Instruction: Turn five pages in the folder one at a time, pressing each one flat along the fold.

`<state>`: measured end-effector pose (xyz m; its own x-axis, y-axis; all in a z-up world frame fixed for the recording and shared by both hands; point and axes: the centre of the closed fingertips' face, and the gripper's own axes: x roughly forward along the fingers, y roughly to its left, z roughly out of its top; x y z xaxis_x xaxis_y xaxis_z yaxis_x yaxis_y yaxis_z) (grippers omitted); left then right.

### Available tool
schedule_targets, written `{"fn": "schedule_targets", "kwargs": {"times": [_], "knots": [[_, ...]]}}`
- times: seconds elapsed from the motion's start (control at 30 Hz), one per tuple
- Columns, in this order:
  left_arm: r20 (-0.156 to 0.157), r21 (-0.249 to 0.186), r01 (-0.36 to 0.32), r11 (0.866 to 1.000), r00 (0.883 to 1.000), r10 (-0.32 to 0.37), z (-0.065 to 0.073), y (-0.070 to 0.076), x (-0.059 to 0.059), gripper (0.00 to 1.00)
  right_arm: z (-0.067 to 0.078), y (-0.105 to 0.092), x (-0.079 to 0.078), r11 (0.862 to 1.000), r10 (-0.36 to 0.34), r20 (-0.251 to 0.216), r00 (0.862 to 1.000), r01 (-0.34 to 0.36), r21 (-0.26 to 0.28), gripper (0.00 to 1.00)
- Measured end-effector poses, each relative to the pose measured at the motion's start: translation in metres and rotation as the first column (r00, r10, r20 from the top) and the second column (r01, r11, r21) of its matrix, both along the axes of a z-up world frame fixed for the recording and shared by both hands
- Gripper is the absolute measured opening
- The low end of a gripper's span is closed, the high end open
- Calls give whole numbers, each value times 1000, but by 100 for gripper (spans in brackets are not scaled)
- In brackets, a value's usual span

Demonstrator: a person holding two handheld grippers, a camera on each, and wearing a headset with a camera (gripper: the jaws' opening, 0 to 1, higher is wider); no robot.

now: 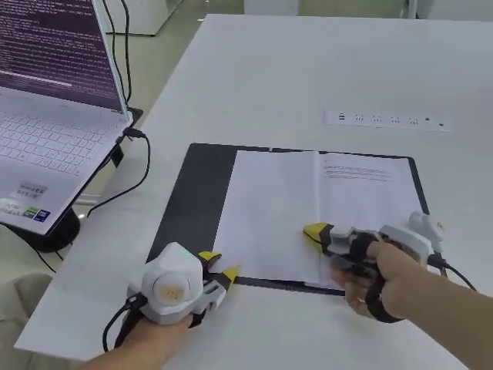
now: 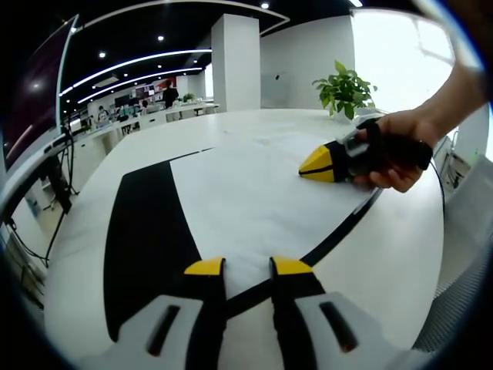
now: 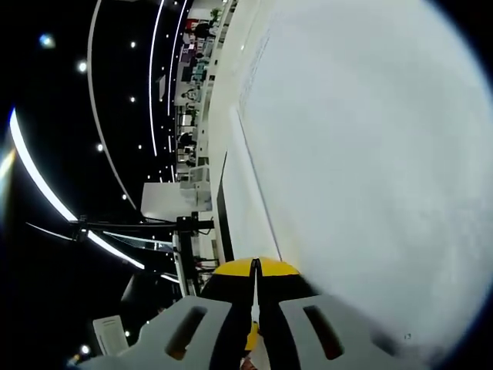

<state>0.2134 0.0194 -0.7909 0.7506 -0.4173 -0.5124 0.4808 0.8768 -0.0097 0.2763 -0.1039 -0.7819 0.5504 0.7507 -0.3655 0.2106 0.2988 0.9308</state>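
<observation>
Folder (image 1: 199,193) lies open on white surface (image 1: 293,69), black cover showing left. Right gripper (image 1: 313,231): fingers pressed together, tips down on page (image 1: 269,208) just beside fold. Left gripper (image 1: 220,264): fingers slightly spread, at folder's near edge.

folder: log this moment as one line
folder open flat | right gripper shut, tip on page by fold | left gripper open at folder's near edge | step: likely pressing fold
</observation>
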Motion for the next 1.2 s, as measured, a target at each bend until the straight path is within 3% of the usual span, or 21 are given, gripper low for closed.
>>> {"fn": "schedule_targets", "kwargs": {"times": [0.3,0.97,1.2], "knots": [[-4,7,4,1000,1000,-4,1,-1,0,21,-10,-7,-9,1000,2,-6,1000,-2,-5,0],[-12,15,7,1000,1000,-7,1,-2,-2,21,-9,-2,-66,1000,5,-32,999,-4,16,0],[-27,12,-5,1000,1000,5,1,-3,-2,21,-7,1,-87,1000,20,-65,998,-19,22,0]]}}
